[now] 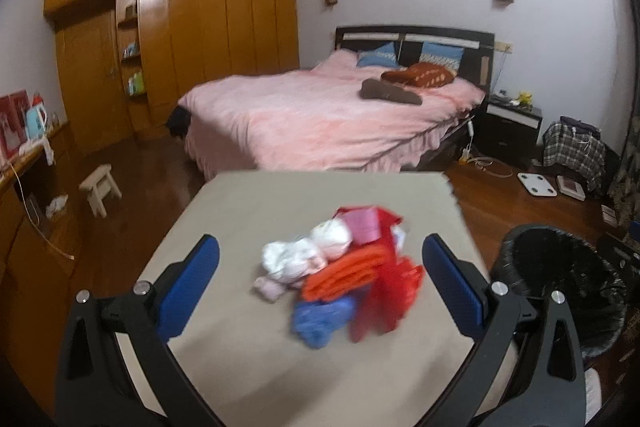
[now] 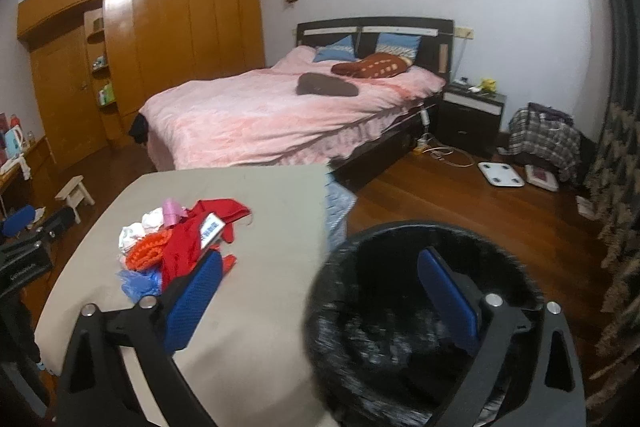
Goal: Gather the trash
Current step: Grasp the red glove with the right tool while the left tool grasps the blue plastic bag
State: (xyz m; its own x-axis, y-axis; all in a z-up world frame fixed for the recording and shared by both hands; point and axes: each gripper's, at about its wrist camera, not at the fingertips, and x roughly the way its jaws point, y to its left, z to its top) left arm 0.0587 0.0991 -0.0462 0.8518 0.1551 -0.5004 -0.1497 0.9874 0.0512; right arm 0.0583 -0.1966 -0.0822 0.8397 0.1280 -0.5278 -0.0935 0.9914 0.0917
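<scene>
A pile of trash (image 1: 340, 267) lies on the beige table (image 1: 248, 379): white crumpled paper, pink paper, orange and red plastic, a blue bag. My left gripper (image 1: 320, 267) hovers over the table with its blue pads wide open on either side of the pile, nothing held. The same trash pile (image 2: 180, 239) shows in the right wrist view on the table (image 2: 256, 307). My right gripper (image 2: 320, 279) is open and empty, its right finger over the black-lined trash bin (image 2: 400, 347) beside the table. That bin (image 1: 560, 287) stands right of the table.
A bed with a pink cover (image 1: 320, 115) stands behind the table. A small wooden stool (image 1: 100, 187) is on the floor at left, a black nightstand (image 2: 472, 119) and a white scale (image 2: 500, 174) at right. A wooden wardrobe (image 1: 180, 27) lines the far wall.
</scene>
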